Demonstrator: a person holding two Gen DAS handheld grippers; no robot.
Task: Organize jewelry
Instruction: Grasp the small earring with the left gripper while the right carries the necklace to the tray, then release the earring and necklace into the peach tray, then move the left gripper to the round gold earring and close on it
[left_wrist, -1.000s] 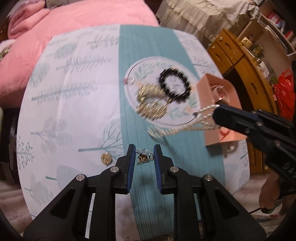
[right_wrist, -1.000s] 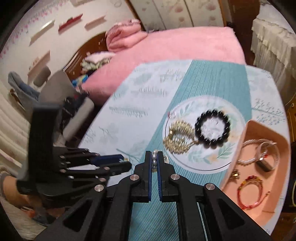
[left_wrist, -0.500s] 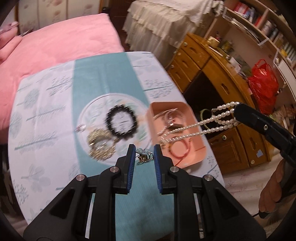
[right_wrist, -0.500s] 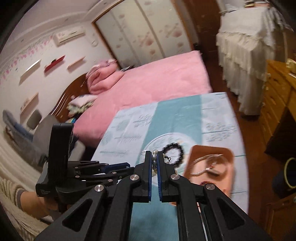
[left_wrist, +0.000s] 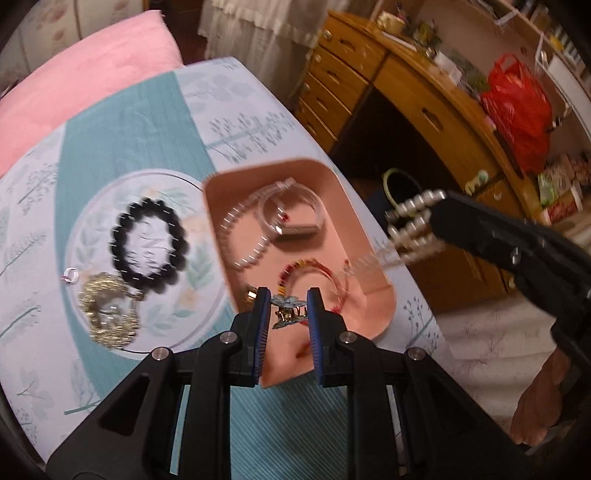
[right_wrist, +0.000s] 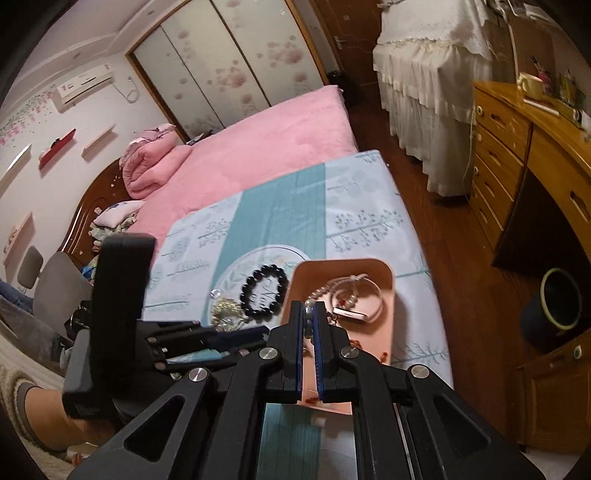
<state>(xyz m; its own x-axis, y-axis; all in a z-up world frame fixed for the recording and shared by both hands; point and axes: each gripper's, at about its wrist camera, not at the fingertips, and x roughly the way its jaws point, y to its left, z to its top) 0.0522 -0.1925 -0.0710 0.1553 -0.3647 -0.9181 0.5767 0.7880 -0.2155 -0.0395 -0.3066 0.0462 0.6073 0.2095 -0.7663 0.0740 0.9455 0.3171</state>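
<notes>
Over the pink tray (left_wrist: 325, 181), the left gripper (left_wrist: 288, 308) pinches a small flower hair clip (left_wrist: 289, 313); the right gripper (right_wrist: 308, 317) clamps a pearl necklace (left_wrist: 413, 225) above the tray's edge. A black bead bracelet (left_wrist: 147, 243) lies on the round plate (left_wrist: 92, 206) beside it.

Both grippers, left (left_wrist: 285, 311) and right (right_wrist: 308, 320), were black angular frames with blue-edged finger pads (left_wrist: 260, 325) and silver screws (left_wrist: 161, 353) at four o'clock and eight o'clock.

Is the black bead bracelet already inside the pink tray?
No, the black bead bracelet lies on the round plate beside the pink tray.
</notes>
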